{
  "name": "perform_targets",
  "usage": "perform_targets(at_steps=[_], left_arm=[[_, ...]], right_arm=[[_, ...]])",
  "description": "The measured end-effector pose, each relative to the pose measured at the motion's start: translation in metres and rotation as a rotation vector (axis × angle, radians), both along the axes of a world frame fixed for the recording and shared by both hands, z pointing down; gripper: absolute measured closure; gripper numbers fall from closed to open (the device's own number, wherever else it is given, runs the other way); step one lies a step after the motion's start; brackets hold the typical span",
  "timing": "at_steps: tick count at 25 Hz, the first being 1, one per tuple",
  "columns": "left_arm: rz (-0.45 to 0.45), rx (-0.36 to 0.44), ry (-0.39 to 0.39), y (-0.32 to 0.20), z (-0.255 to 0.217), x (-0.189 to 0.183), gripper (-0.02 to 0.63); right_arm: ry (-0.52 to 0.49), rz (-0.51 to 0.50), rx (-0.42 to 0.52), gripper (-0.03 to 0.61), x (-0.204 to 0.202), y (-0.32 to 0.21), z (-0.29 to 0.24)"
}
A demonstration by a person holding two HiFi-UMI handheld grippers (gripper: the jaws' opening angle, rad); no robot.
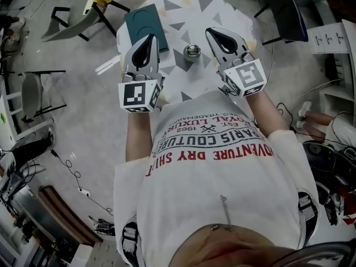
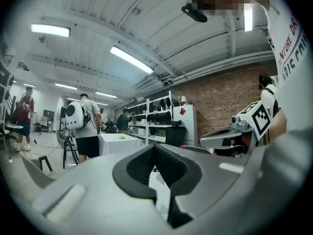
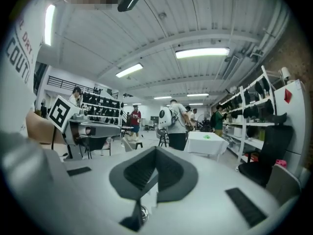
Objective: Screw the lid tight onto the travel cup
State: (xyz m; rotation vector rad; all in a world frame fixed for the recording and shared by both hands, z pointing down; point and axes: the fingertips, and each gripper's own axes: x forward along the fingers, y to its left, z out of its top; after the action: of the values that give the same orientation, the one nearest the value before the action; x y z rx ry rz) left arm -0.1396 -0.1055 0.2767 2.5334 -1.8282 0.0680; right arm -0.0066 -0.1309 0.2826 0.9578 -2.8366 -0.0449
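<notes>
The travel cup (image 1: 192, 52), dark with a shiny metal lid on top, stands upright on the table (image 1: 222, 10), which has a white cloth with grey triangles. Both grippers are held up off the table on either side of the cup, well above it. My left gripper (image 1: 149, 39) is shut with nothing between its jaws, and so is my right gripper (image 1: 214, 34). Each gripper view looks level across the room: the left gripper (image 2: 155, 148) and the right gripper (image 3: 156, 152) show their jaws together and empty. A shiny bit, probably the cup's lid (image 3: 143, 213), shows low behind the right jaws.
A dark teal flat box (image 1: 146, 26) lies on the table's left part, partly behind the left gripper. A black chair (image 1: 283, 7) stands at the table's far right. Stools and cables lie on the floor to the left. People stand far off by shelves (image 2: 156, 119).
</notes>
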Motion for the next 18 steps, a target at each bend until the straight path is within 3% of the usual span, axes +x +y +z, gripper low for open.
perform_targets(at_steps=[18], left_arm=[[0.005,-0.014,0.018,-0.003,0.003,0.008,0.601]], right_arm=[[0.001,-0.002,-0.043,0.569,0.001,-0.001,0.012]])
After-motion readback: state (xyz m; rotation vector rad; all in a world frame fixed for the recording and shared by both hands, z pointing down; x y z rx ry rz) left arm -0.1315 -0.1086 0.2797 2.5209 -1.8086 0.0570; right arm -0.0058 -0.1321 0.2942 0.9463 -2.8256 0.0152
